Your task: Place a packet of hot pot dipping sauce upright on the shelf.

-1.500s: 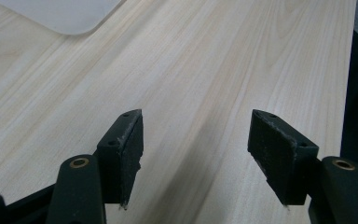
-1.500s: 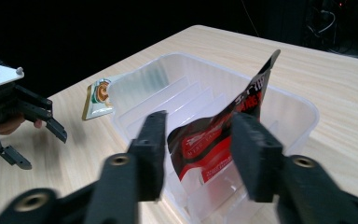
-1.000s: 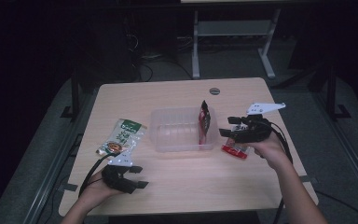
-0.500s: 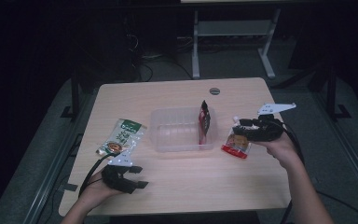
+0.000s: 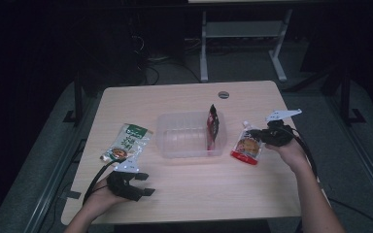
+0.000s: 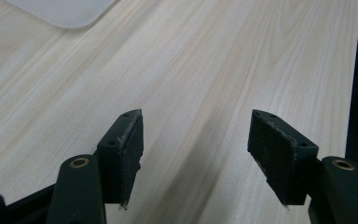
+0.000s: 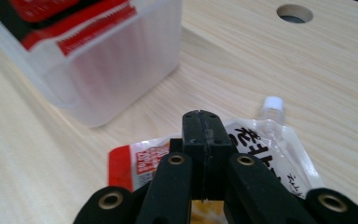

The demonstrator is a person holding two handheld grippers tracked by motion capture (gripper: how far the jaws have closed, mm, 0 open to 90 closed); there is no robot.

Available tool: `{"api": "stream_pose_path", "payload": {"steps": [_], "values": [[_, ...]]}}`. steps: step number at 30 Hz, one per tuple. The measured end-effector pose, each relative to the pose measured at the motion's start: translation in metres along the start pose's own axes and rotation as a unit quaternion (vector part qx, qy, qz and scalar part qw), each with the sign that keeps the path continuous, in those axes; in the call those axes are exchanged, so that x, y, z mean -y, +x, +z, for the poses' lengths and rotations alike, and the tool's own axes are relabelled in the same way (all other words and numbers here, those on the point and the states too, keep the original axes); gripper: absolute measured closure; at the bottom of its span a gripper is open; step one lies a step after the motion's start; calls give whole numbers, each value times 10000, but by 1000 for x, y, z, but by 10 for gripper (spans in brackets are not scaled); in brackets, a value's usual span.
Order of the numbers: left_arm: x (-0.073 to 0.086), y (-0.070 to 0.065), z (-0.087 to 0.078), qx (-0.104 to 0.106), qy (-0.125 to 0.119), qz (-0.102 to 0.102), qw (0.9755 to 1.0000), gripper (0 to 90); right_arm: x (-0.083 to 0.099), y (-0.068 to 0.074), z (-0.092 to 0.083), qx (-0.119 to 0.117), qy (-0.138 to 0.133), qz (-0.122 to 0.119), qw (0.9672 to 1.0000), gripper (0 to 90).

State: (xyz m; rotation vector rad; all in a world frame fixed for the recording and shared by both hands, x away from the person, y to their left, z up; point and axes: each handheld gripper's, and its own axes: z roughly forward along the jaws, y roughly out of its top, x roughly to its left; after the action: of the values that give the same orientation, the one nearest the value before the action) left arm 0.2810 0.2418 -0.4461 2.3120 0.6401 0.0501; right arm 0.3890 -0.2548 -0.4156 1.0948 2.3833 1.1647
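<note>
A white-capped spouted pouch (image 5: 246, 145) with red and yellow print lies on the table right of a clear plastic tub (image 5: 189, 135). My right gripper (image 5: 255, 133) has just been closing. In the right gripper view its jaws are pressed together over the pouch (image 7: 265, 149), pinching its upper edge (image 7: 200, 121). A dark red packet (image 5: 213, 127) leans upright against the tub's right wall; it also appears through the tub wall (image 7: 121, 70). A green pouch (image 5: 125, 143) lies left of the tub. My left gripper (image 5: 143, 184) rests open near the front edge, over bare wood (image 6: 196, 140).
The wooden table (image 5: 184, 189) has a round cable hole (image 5: 223, 94) near its far edge. A metal stand (image 5: 243, 43) stands on the floor beyond the table. Dark floor surrounds the table on all sides.
My right gripper has moved down and slightly back toward the spouted pouch, and its jaws have closed. The pouch now shows more of its face and its white cap. My left gripper has stayed put.
</note>
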Motion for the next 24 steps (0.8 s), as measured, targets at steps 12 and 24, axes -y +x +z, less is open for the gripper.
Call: {"api": "stream_pose_path", "payload": {"steps": [12, 24], "values": [[1, -1, 1, 1, 32, 3, 10000, 354, 8, -7, 27, 259, 472, -80, 9985, 898], [2, -5, 4, 30, 81, -34, 10000, 356, 20, -10, 46, 362, 988, -164, 9943, 900]]}}
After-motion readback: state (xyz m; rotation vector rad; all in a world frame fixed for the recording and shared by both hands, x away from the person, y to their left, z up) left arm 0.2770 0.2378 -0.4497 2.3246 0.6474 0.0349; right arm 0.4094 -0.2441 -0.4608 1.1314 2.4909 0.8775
